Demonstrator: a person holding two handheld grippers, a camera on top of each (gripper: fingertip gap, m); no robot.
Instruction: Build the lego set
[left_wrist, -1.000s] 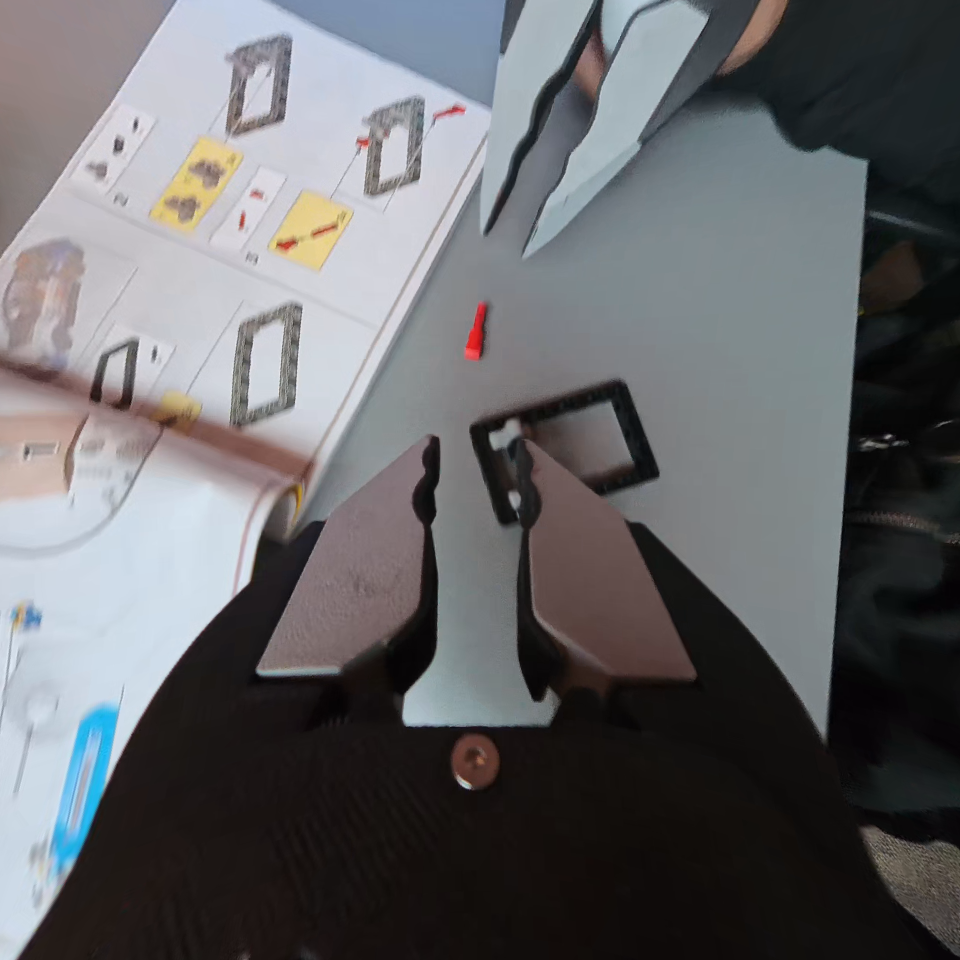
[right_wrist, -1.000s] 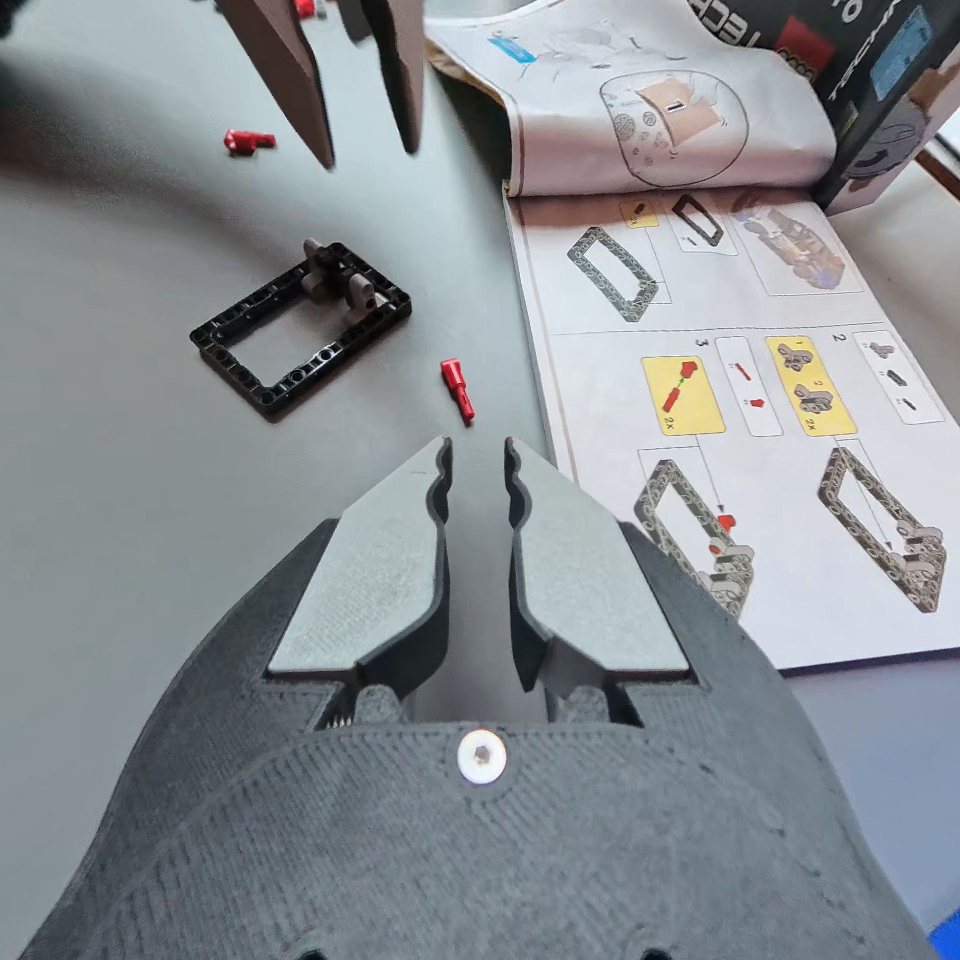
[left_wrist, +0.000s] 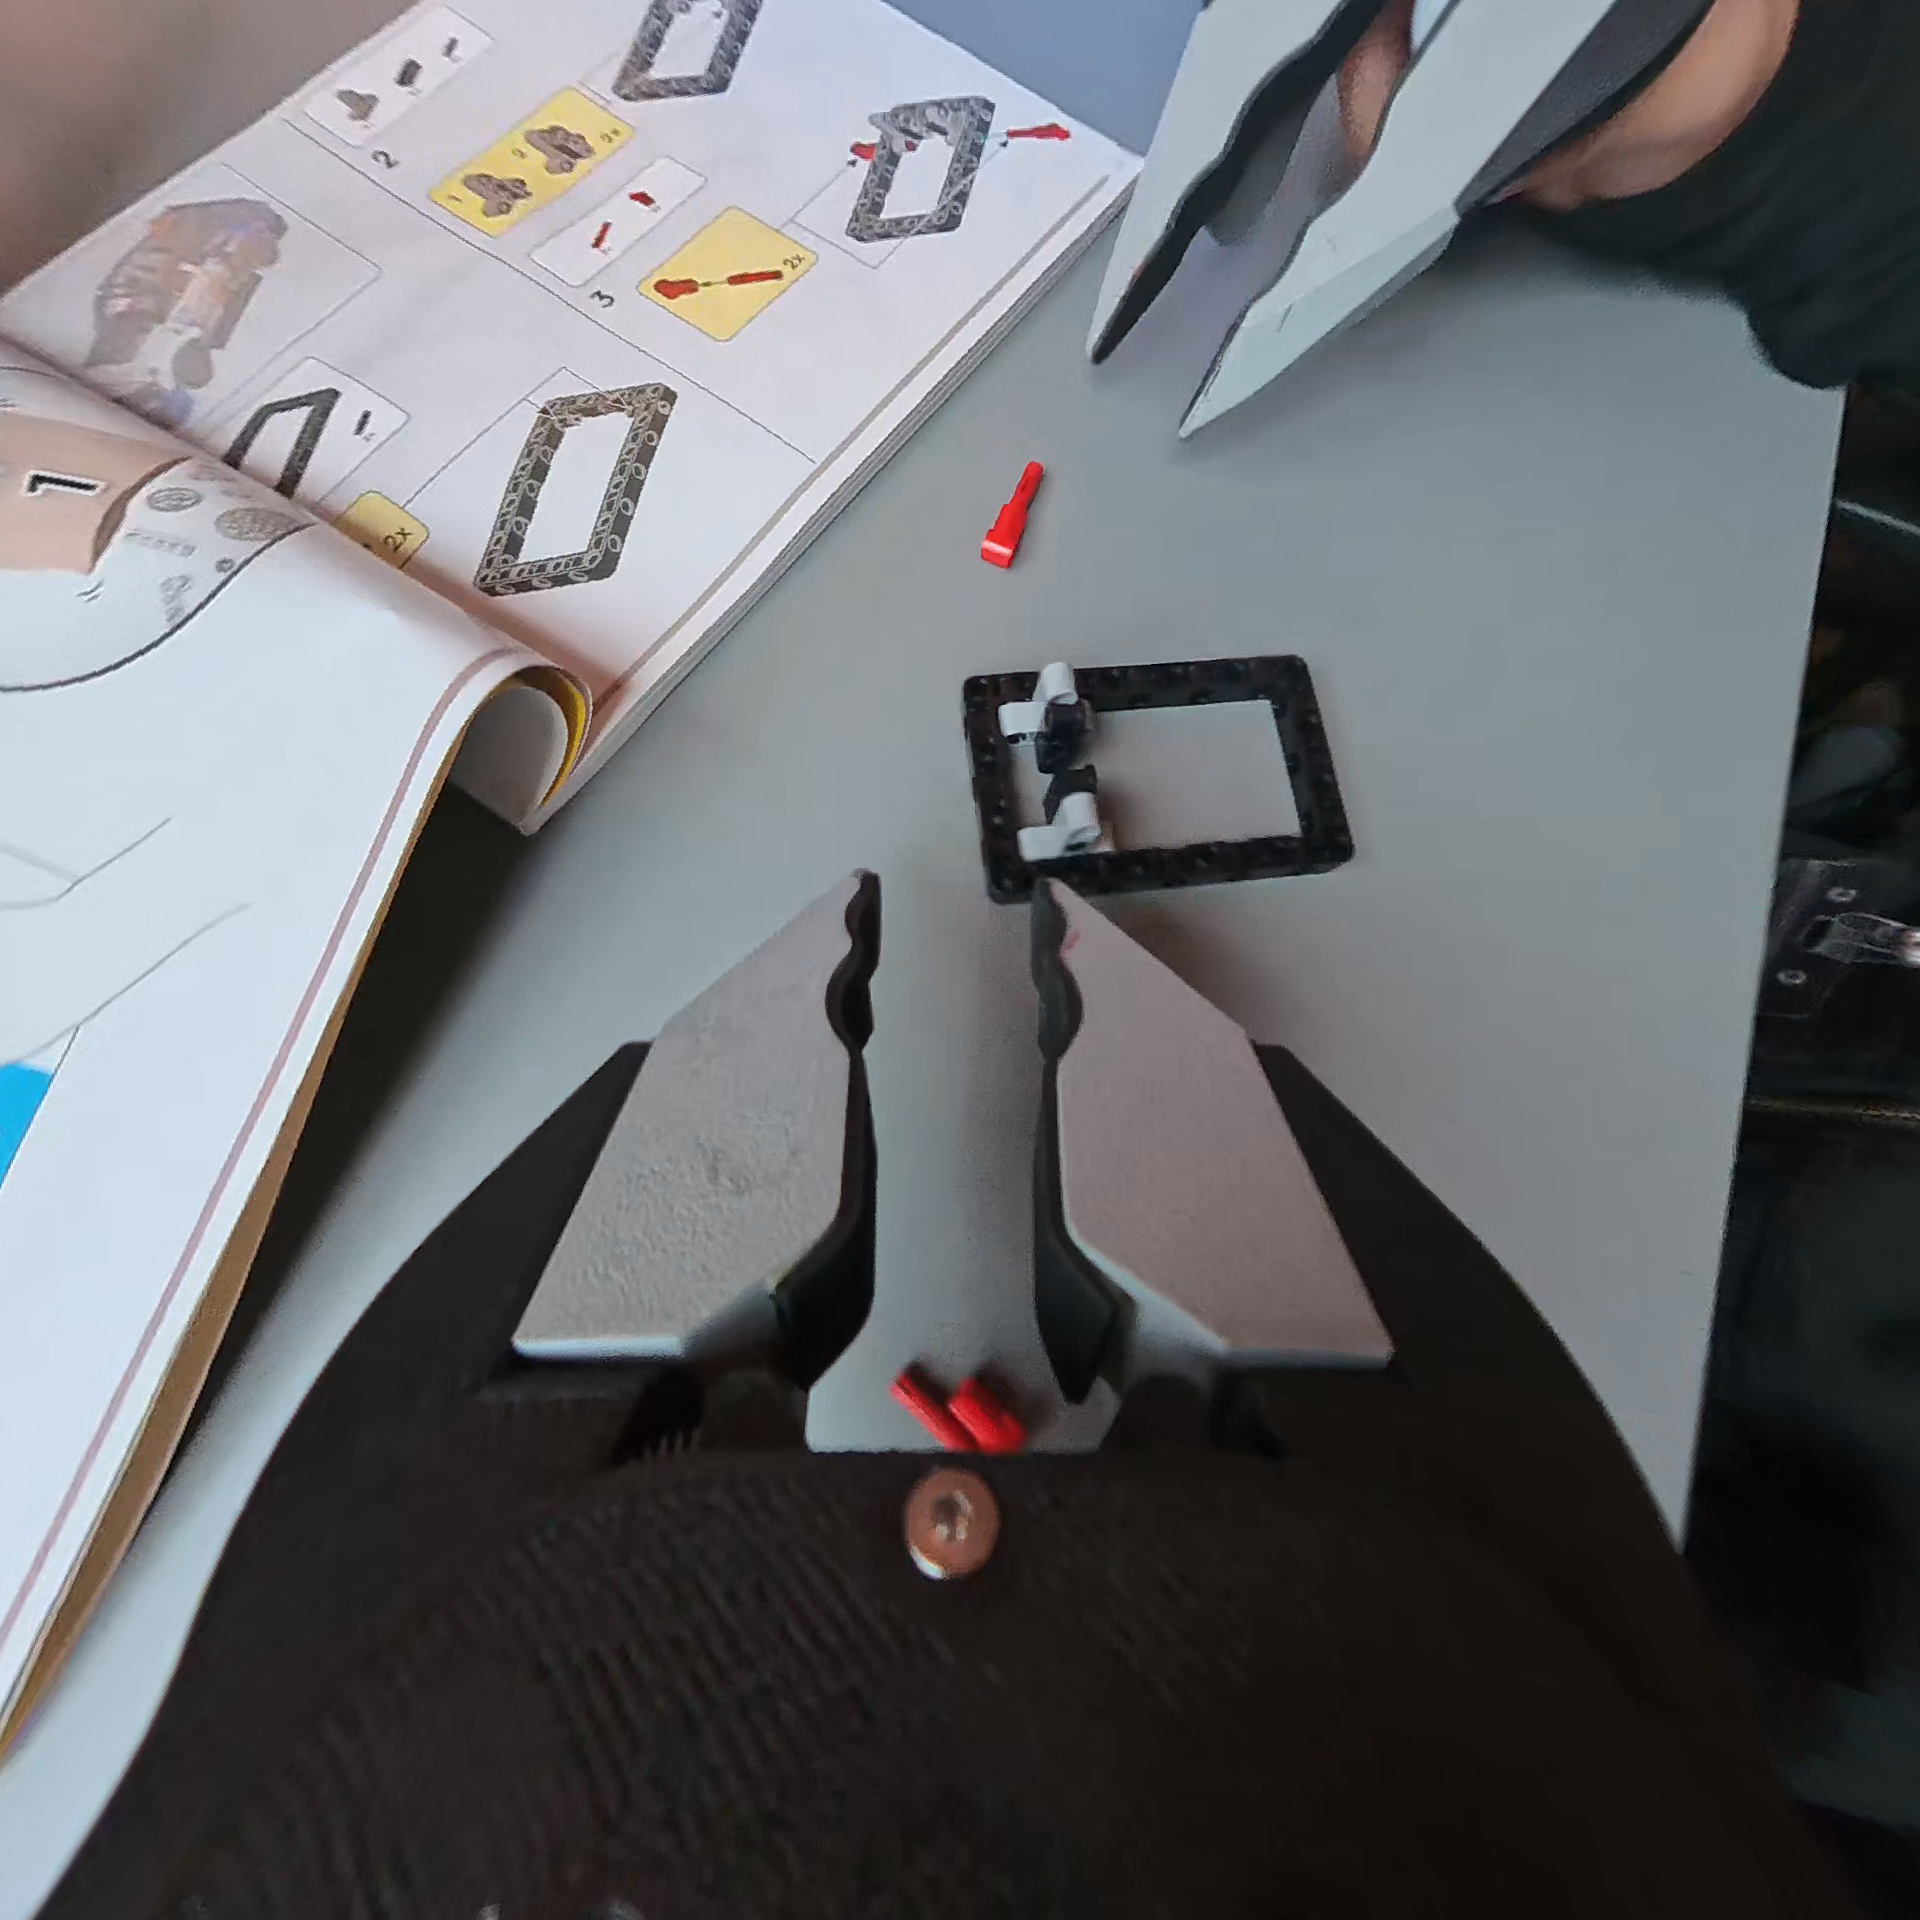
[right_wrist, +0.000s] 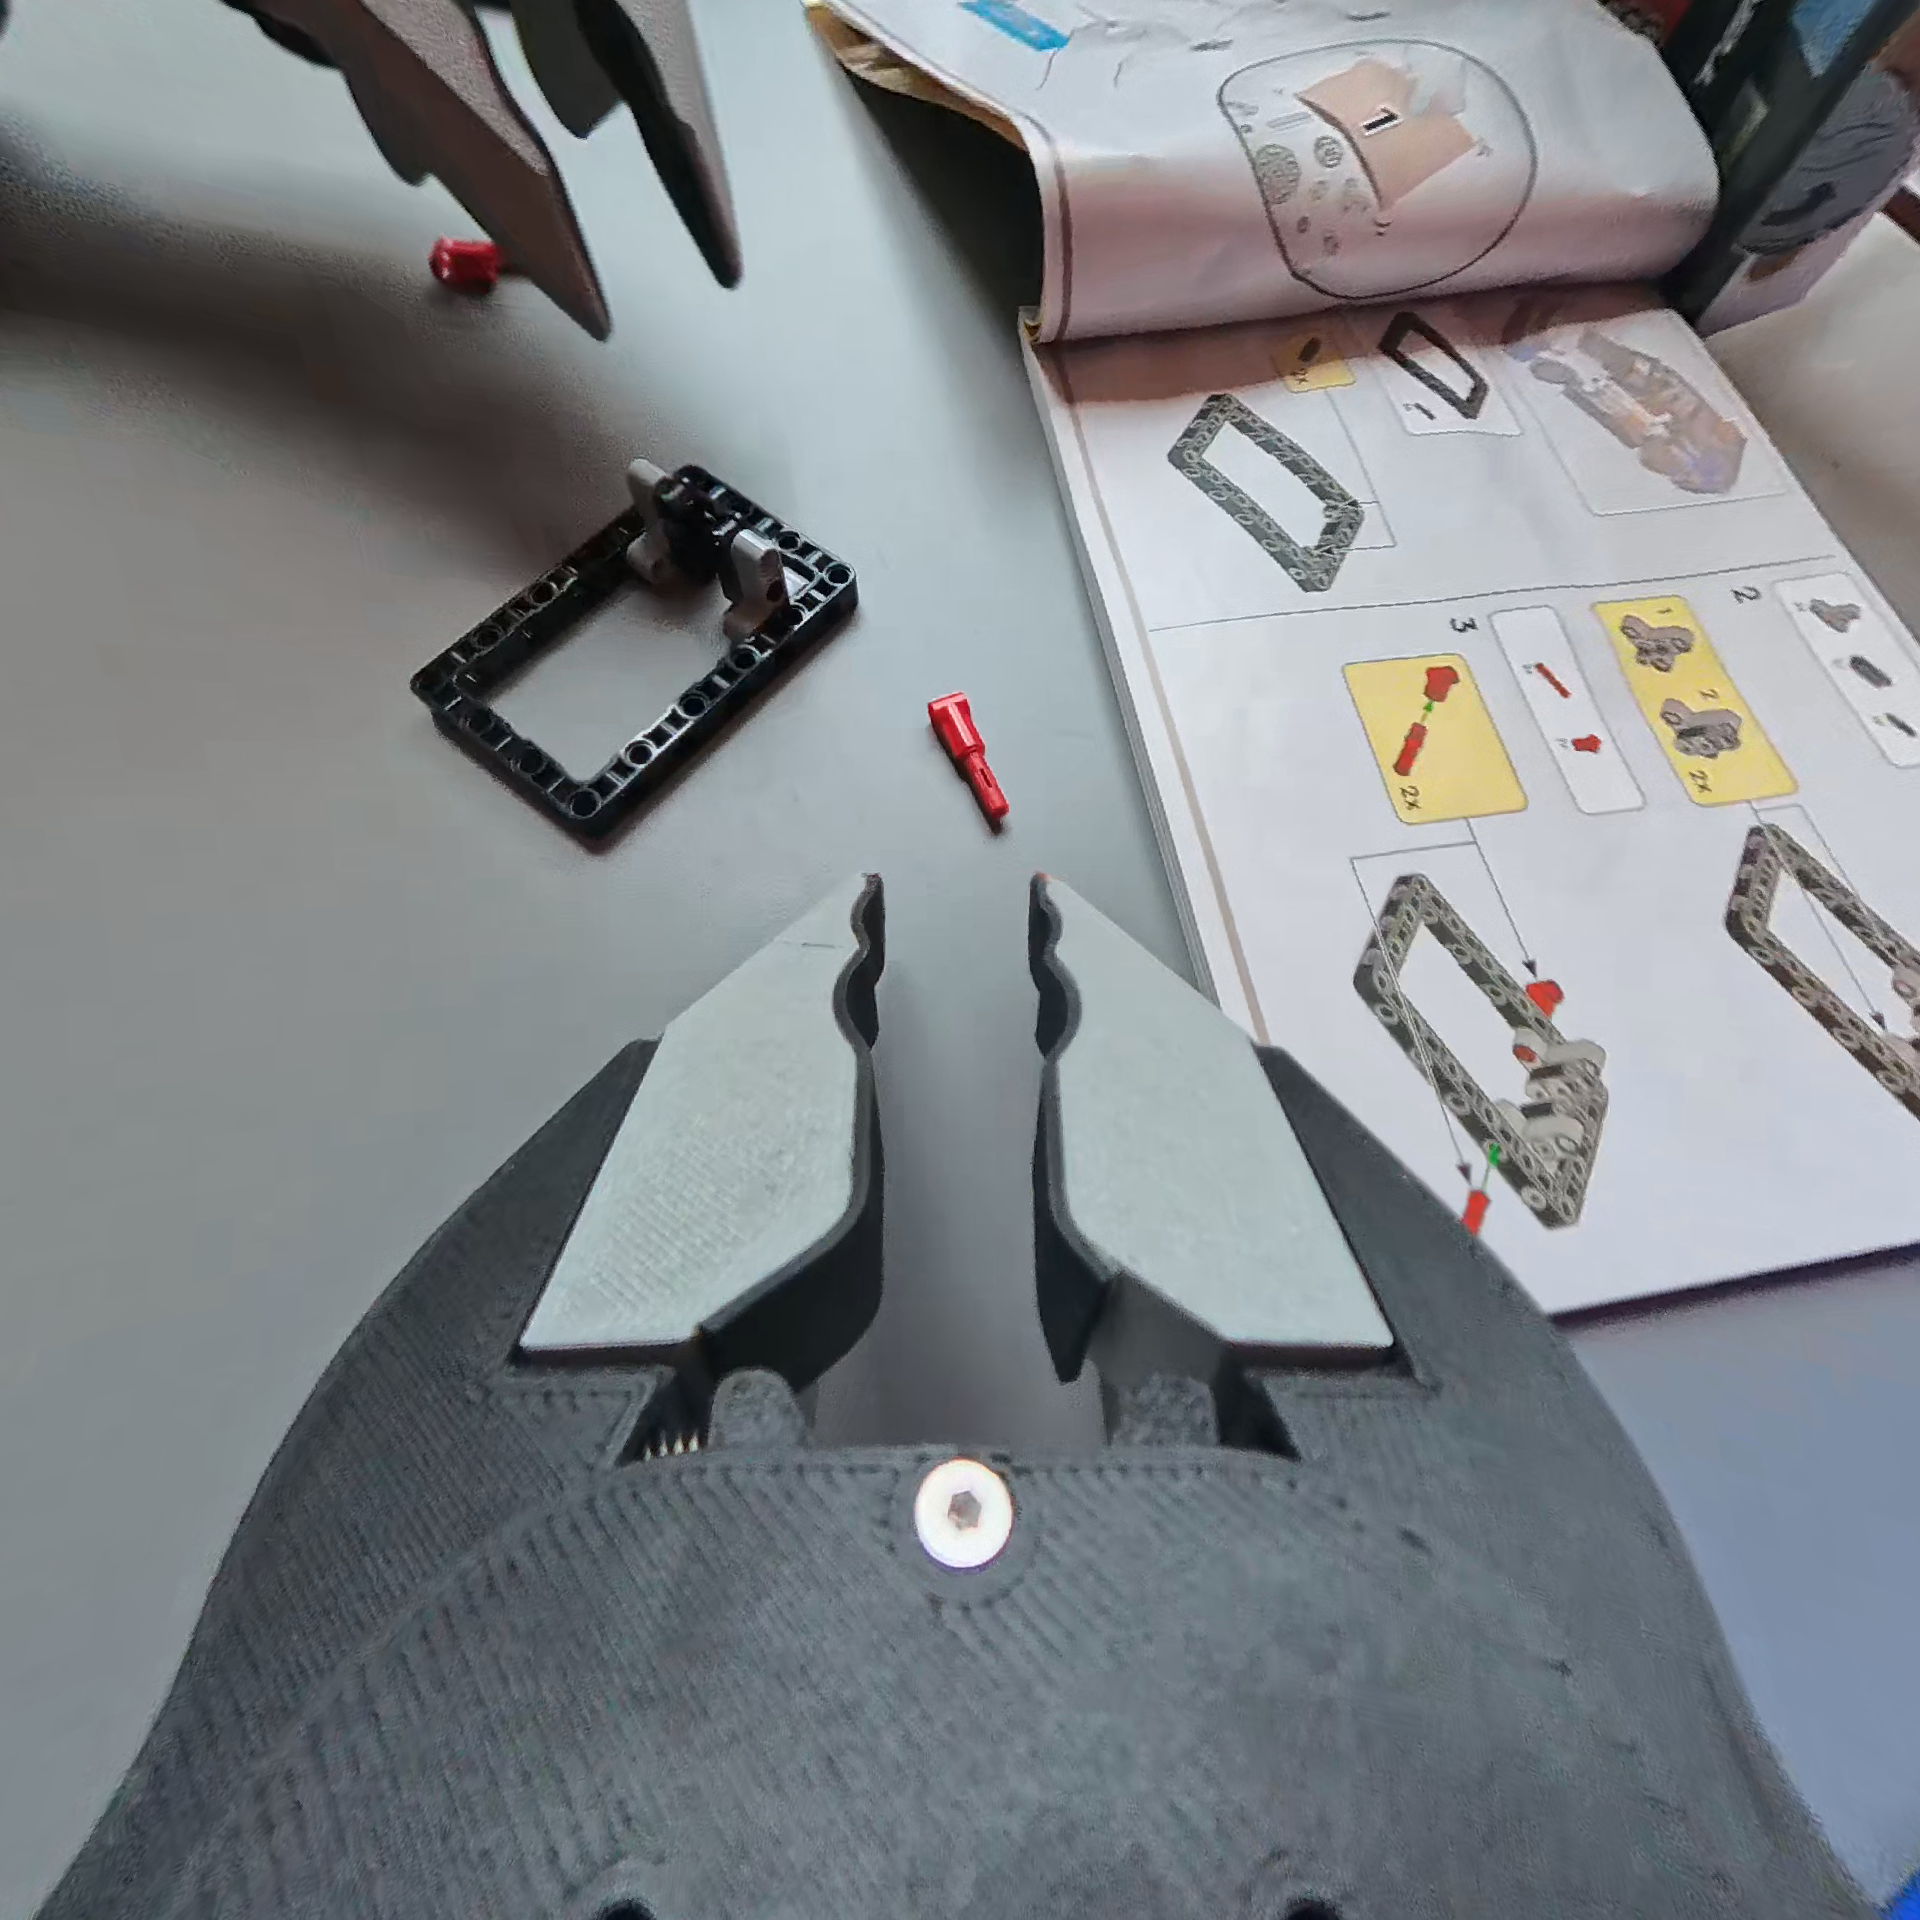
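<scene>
Ahead-left of my right tool (right_wrist: 956, 883), the black frame (right_wrist: 634, 649) lies flat on the table (right_wrist: 260, 935); the red pin (right_wrist: 968, 756) sits just ahead. Both tools, left tool (left_wrist: 954, 883) included, are empty and narrowly parted. I'd straddle the pin's shaft, closing gently so it doesn't roll.

left gripper (left_wrist: 954, 899) fingers parted, empty; right gripper (right_wrist: 956, 899) likewise, apparently hovering.
</scene>
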